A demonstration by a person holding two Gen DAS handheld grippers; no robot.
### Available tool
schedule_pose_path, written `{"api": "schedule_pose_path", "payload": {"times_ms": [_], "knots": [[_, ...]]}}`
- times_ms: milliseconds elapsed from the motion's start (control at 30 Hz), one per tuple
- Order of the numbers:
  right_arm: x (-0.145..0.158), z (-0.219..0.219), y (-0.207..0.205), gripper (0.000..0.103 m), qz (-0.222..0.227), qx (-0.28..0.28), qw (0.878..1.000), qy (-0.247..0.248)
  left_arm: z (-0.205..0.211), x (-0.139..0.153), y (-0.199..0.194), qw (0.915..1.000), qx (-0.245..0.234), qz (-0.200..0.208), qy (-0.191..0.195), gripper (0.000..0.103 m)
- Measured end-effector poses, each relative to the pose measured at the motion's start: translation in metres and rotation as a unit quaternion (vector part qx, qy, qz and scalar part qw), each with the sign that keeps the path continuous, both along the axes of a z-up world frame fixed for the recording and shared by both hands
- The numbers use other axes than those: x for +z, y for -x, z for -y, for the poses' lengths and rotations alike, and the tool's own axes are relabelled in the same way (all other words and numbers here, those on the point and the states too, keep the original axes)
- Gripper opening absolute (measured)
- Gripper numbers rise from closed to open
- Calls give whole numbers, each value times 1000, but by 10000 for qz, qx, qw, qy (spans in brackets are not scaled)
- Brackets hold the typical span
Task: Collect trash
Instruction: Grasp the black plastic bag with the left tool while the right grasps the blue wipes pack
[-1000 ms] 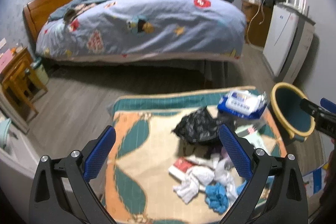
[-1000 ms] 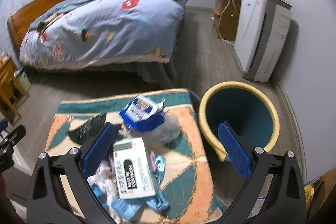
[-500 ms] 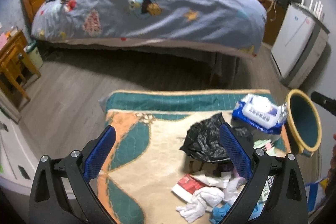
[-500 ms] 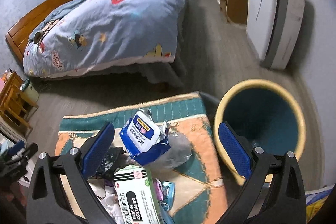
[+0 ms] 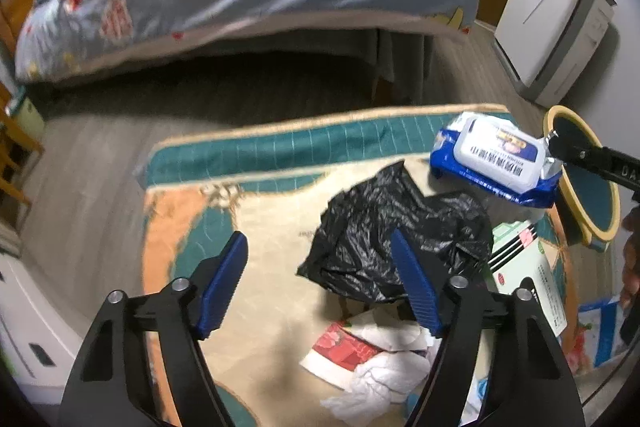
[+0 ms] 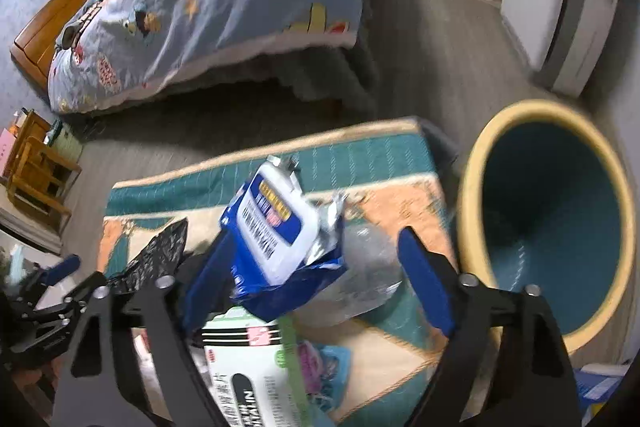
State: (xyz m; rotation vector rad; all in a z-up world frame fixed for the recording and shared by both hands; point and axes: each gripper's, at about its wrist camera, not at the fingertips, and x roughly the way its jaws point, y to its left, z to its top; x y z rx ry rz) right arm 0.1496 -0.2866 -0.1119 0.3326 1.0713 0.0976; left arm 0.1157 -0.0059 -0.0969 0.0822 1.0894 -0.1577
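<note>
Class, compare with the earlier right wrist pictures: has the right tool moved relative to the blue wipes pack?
Yes. The right tool has come down and forward: the blue wipes pack, once beyond its tips, now sits between its closing jaws, on the same mat.

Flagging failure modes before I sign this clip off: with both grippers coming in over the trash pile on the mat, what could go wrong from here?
1. The right gripper is closing around the blue-and-white wipes pack, which lies on a clear crumpled plastic bottle; the pack may slip or drag it.
2. The left gripper is closing with only the edge of the crumpled black plastic bag between its jaws; it may close beside it.
3. The yellow-rimmed teal bin stands off the mat; a loosely held item could miss it.
</note>
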Motion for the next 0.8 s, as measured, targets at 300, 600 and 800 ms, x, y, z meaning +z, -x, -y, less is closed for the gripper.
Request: {"api": "schedule_pose_path", "payload": {"times_ms": [300, 600, 800], "knots": [[-23, -18, -8, 44, -533, 231, 9977, -351, -2, -38, -14, 9940, 211, -841, 663, 63], [-23, -14, -5, 26, -548, 298, 9968, -509, 7, -41, -12, 9934, -24, -914, 695, 7], [1, -19, 0, 23, -132, 476, 9984, -264, 9, -20, -6, 9969, -185, -522, 564, 5]]}}
